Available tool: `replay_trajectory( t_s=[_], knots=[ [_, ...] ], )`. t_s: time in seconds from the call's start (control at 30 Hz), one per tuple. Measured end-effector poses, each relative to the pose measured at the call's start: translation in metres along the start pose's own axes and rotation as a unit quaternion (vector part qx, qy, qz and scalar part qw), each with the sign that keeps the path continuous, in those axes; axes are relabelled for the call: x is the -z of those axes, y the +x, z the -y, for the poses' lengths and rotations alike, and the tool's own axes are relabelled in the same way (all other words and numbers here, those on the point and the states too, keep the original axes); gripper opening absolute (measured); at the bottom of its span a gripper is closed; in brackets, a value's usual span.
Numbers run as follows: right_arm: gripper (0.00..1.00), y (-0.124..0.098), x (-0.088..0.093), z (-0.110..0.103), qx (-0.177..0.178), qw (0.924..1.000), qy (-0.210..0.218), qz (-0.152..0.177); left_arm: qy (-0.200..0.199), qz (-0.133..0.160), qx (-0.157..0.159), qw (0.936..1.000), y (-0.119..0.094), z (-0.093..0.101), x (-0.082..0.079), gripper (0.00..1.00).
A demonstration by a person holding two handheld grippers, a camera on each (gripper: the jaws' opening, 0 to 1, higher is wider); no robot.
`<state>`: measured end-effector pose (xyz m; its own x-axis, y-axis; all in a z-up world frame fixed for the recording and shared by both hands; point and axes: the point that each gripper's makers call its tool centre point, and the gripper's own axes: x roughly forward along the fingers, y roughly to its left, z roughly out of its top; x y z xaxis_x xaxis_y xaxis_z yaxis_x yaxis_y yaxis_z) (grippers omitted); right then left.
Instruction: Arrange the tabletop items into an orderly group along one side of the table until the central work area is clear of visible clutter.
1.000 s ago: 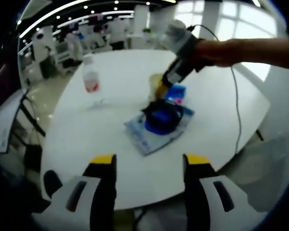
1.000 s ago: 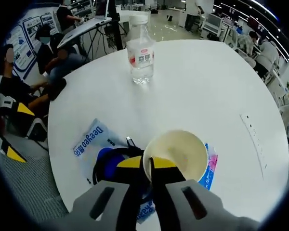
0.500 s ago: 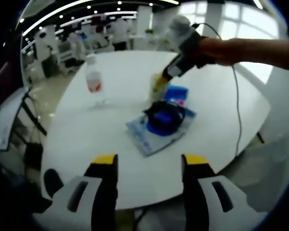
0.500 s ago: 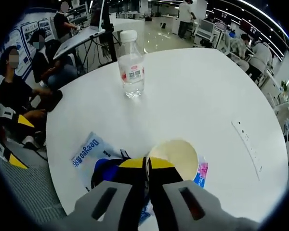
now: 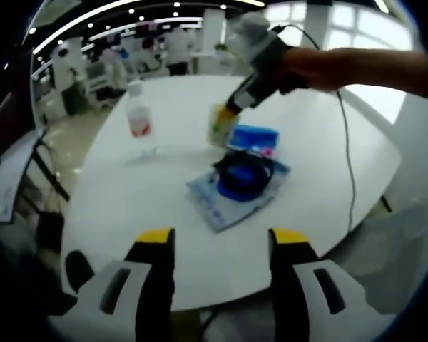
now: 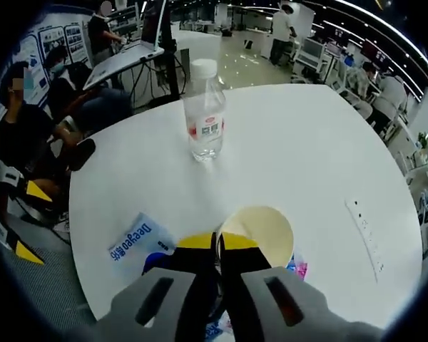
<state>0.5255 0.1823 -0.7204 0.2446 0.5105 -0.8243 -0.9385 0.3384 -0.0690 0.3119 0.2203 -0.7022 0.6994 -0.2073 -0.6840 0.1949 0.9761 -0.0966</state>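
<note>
Above the round white table [image 5: 164, 214], a pale paper cup [image 6: 257, 231] hung clear of the surface, its rim pinched between the closed jaws of the right gripper [image 6: 219, 242], held by a person's hand [image 5: 321, 68]. Just beside and below it lay a blue roll [image 5: 241, 173] on a blue-and-white packet [image 5: 212, 201], with a blue box [image 5: 257, 137] touching. A water bottle [image 6: 205, 114] stood upright, well apart. The left gripper [image 5: 214, 239] hovered off the table's edge, jaws wide and empty.
</note>
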Motion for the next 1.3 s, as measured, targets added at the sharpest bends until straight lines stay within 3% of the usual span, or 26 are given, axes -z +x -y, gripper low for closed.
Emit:
replay_trajectory(
  t_s=[0.33, 0.67, 1.3],
  knots=[
    [0.01, 0.015, -0.022, -0.01, -0.007, 0.9994, -0.031, -0.01, 0.006, -0.001, -0.003, 1.0, 0.0, 0.0, 0.0, 0.49],
    [0.01, 0.041, -0.038, -0.018, -0.015, 0.9996, -0.019, -0.013, 0.016, 0.0, -0.008, 0.9998, 0.0, 0.0, -0.001, 0.49],
    [0.01, 0.066, -0.043, -0.016, 0.006, 0.9975, -0.064, -0.031, 0.015, 0.006, -0.014, 0.9998, -0.003, -0.002, -0.005, 0.48]
  ],
)
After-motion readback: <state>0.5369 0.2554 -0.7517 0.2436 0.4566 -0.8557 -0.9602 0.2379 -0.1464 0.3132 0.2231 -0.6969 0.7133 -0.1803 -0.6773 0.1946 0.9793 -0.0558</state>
